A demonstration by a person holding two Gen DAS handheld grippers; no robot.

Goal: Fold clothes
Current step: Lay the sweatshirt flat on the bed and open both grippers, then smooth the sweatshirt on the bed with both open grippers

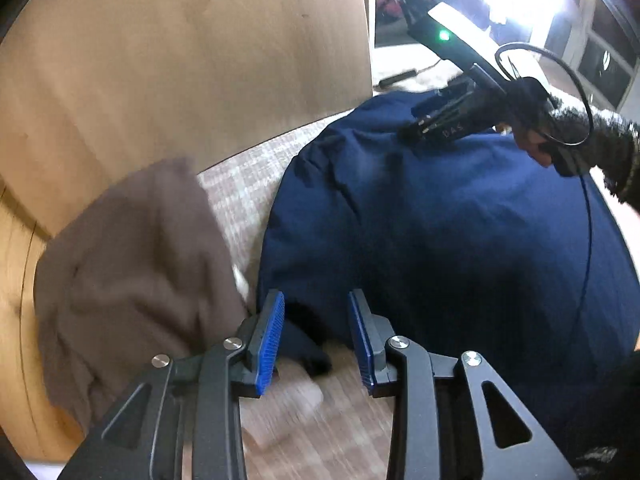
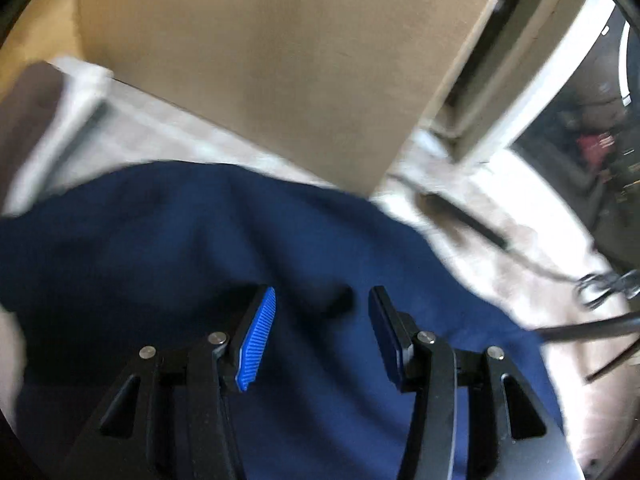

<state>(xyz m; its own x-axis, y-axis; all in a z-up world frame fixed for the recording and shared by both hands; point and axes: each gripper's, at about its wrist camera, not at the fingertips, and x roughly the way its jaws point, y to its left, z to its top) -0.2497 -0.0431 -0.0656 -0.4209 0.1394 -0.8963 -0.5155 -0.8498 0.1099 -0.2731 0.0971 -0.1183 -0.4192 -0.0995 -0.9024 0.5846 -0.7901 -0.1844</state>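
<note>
A navy blue garment [image 1: 440, 232] lies spread on a pale checked cloth surface [image 1: 236, 188]. My left gripper [image 1: 316, 340] is open and empty, at the garment's near left edge, over a dark corner of it. My right gripper [image 1: 432, 120] shows in the left wrist view at the garment's far edge, held by a gloved hand. In the right wrist view the right gripper [image 2: 322, 328] is open and empty just above the navy garment [image 2: 200, 248].
A brown garment [image 1: 136, 272] lies bunched to the left of the navy one. A tan board [image 1: 180, 60] stands behind, also in the right wrist view [image 2: 260, 60]. Cables [image 2: 580, 288] trail at the right. A wooden floor [image 1: 16, 280] lies at far left.
</note>
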